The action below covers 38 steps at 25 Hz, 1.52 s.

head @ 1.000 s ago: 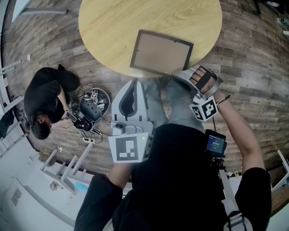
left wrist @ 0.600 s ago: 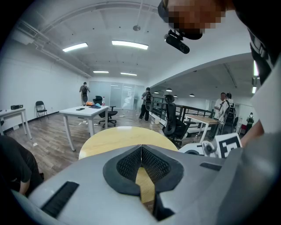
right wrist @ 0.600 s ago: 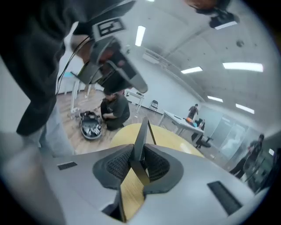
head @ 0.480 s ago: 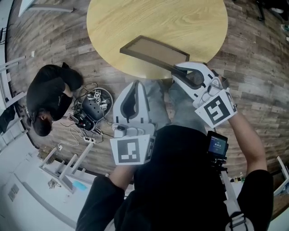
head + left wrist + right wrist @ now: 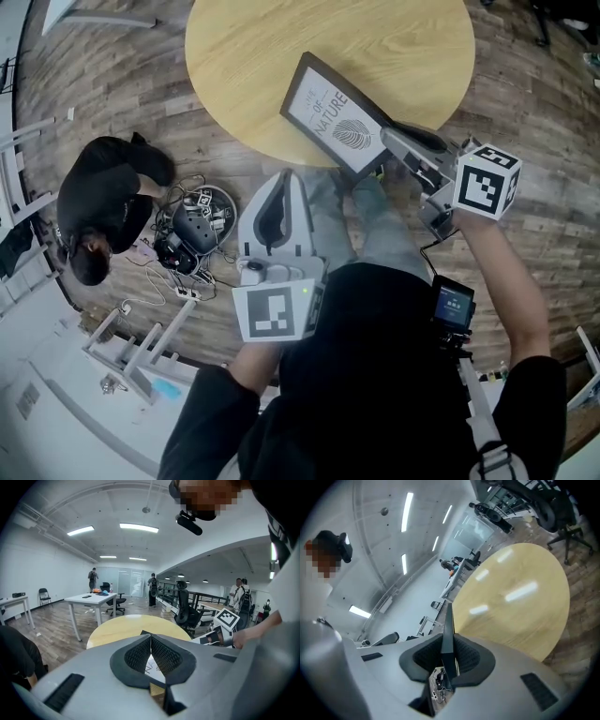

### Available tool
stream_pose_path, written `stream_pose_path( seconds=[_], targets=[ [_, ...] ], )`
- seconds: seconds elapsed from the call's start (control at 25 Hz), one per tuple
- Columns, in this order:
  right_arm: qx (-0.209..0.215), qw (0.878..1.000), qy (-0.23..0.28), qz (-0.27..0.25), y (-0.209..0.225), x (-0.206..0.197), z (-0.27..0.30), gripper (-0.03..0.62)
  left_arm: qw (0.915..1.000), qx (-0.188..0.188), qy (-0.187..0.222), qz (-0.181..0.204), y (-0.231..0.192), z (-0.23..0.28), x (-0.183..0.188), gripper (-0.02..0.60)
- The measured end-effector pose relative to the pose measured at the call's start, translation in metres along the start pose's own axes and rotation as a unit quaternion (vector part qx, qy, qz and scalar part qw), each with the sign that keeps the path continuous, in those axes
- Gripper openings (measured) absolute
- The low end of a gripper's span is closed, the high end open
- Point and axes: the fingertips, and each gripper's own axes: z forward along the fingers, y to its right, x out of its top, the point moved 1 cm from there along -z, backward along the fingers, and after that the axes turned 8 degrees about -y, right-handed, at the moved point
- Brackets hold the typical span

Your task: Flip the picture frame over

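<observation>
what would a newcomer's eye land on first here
The picture frame, print side showing, stands tilted over the near edge of the round wooden table, one edge clamped in the right gripper, whose jaws have just been closing on it. Off to the left, a person crouches on the floor beside tangled cables.

round table (image 5: 281, 47) | crouching person (image 5: 103, 202) | cable tangle (image 5: 192, 230) | plank floor (image 5: 534, 141)

picture frame (image 5: 339, 116): black border, white print, grey fingerprint swirl I think | table (image 5: 281, 47): pale yellow wood grain | floor (image 5: 534, 103): brown planks | left gripper (image 5: 277, 183), right gripper (image 5: 392, 134): light grey, black-and-white square markers
</observation>
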Motion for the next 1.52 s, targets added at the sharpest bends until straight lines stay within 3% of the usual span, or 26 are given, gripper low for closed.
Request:
stream_pose_path(
  seconds=[0.24, 0.36, 1.0, 1.36, 1.44, 1.52],
  targets=[
    [-0.052, 0.998, 0.008, 0.029, 0.035, -0.013, -0.005, 0.081, 0.9999, -0.002, -0.009, -0.007, -0.001, 0.007, -0.001, 0.023],
    [-0.077, 0.997, 0.007, 0.027, 0.049, -0.015, -0.008, 0.086, 0.9999, -0.005, -0.008, 0.009, 0.0, 0.009, 0.001, 0.023],
    [-0.234, 0.968, -0.012, -0.091, 0.086, -0.015, -0.007, 0.152, 0.9998, -0.008, -0.013, -0.01, -0.004, 0.014, -0.004, 0.023],
    [-0.278, 0.947, -0.012, -0.161, 0.091, -0.009, -0.006, 0.172, 0.9999, -0.006, -0.012, -0.002, -0.005, 0.015, -0.003, 0.023],
    [-0.304, 0.932, -0.024, -0.195, 0.094, -0.009, -0.006, 0.173, 0.9999, -0.009, -0.011, -0.003, -0.005, 0.016, -0.005, 0.023],
    [-0.346, 0.901, -0.05, -0.256, 0.098, -0.011, -0.004, 0.17, 0.9999, -0.012, -0.01, 0.0, -0.004, 0.017, -0.005, 0.022]
  ],
)
